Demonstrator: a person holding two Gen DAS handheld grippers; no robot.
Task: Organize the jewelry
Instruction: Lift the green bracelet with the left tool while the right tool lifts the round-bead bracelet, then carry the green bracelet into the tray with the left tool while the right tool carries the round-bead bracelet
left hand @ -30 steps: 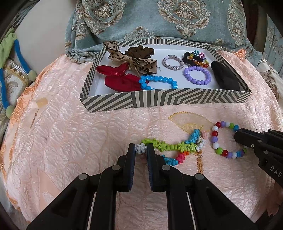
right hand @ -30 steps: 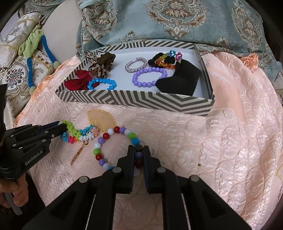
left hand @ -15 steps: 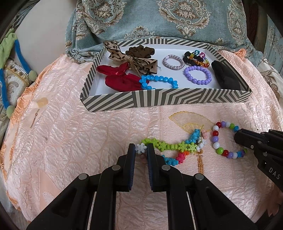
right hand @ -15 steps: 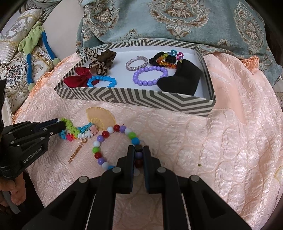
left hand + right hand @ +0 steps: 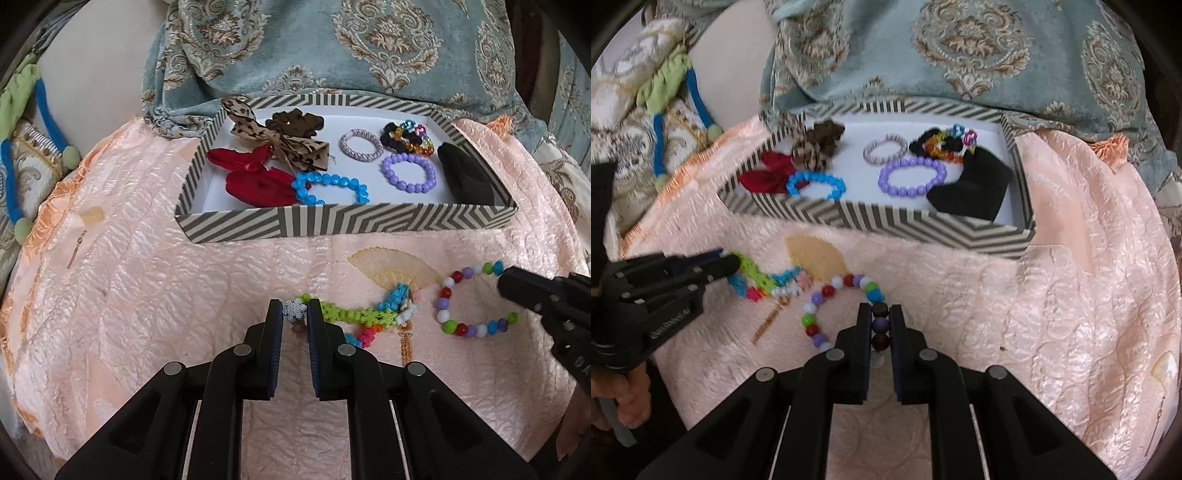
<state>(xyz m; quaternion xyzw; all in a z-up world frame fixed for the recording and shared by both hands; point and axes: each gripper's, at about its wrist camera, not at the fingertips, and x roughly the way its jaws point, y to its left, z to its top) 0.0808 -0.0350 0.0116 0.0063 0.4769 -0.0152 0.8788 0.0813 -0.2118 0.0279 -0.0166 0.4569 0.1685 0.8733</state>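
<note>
My left gripper [image 5: 295, 312] is shut on the white snowflake end of a colourful snowflake-charm bracelet [image 5: 354, 315] that trails right across the peach quilt. My right gripper [image 5: 880, 314] is shut on a multicoloured round-bead bracelet [image 5: 827, 295], pinching its dark and purple beads; the rest of the loop curls left on the quilt. In the left wrist view the right gripper [image 5: 504, 284] grips that bead bracelet [image 5: 471, 301] from the right. In the right wrist view the left gripper [image 5: 733, 266] holds the charm bracelet [image 5: 759, 280].
A zigzag-striped tray [image 5: 347, 221] beyond holds a red bow [image 5: 255, 181], leopard bow [image 5: 280, 142], blue bracelet [image 5: 332, 186], purple bracelet [image 5: 408, 173], a woven ring, a dark scrunchie and a black pouch [image 5: 467, 175]. A patterned teal cloth [image 5: 332, 44] lies behind.
Both grippers stay shut on their bracelets. In the right wrist view the bead bracelet and tray have shifted slightly and the picture is blurred by a small motion.
</note>
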